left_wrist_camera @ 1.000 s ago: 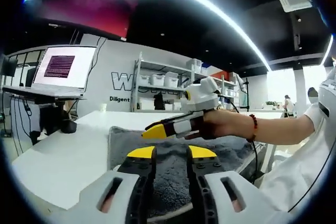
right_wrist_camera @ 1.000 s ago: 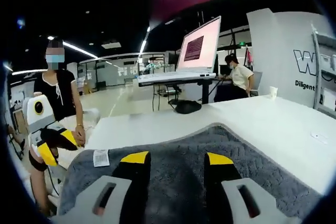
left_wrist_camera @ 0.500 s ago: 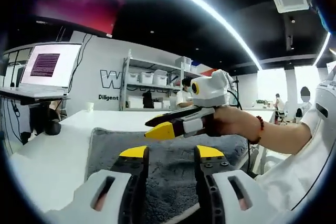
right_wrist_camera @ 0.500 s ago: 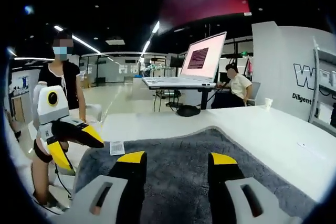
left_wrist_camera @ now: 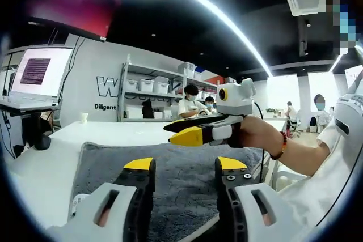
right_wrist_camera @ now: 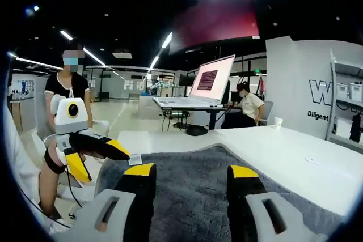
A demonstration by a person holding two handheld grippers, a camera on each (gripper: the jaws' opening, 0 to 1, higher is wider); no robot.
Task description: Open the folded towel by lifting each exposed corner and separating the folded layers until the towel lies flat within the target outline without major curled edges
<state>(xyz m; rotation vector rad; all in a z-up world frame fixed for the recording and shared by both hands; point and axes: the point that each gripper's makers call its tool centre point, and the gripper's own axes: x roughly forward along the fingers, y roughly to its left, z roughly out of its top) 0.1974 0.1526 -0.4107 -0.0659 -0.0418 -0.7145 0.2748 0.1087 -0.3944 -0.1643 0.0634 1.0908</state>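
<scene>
A grey fluffy towel (left_wrist_camera: 108, 160) (right_wrist_camera: 193, 179) lies spread on the white table (left_wrist_camera: 45, 157) (right_wrist_camera: 300, 160). A white label (right_wrist_camera: 135, 158) sits at one of its corners. My left gripper (left_wrist_camera: 185, 165) is over the towel's near edge, open, with nothing between its jaws. My right gripper (right_wrist_camera: 191, 171) is also open and empty over the towel. In the left gripper view a hand holds the right gripper (left_wrist_camera: 180, 131) above the towel's right side. In the right gripper view the left gripper (right_wrist_camera: 105, 164) hangs beside the labelled corner with its jaws spread.
A screen on a stand (right_wrist_camera: 207, 80) is beyond the table, with a seated person (right_wrist_camera: 249, 101) behind it. A paper cup (right_wrist_camera: 278, 122) stands on the far part of the table. Shelves with boxes (left_wrist_camera: 153, 89) line the wall. A person in black (right_wrist_camera: 68, 86) is at the left.
Both cameras have swung. In the right gripper view the left gripper has come closer to the towel's labelled corner. All jaws remain open, and the towel has not moved.
</scene>
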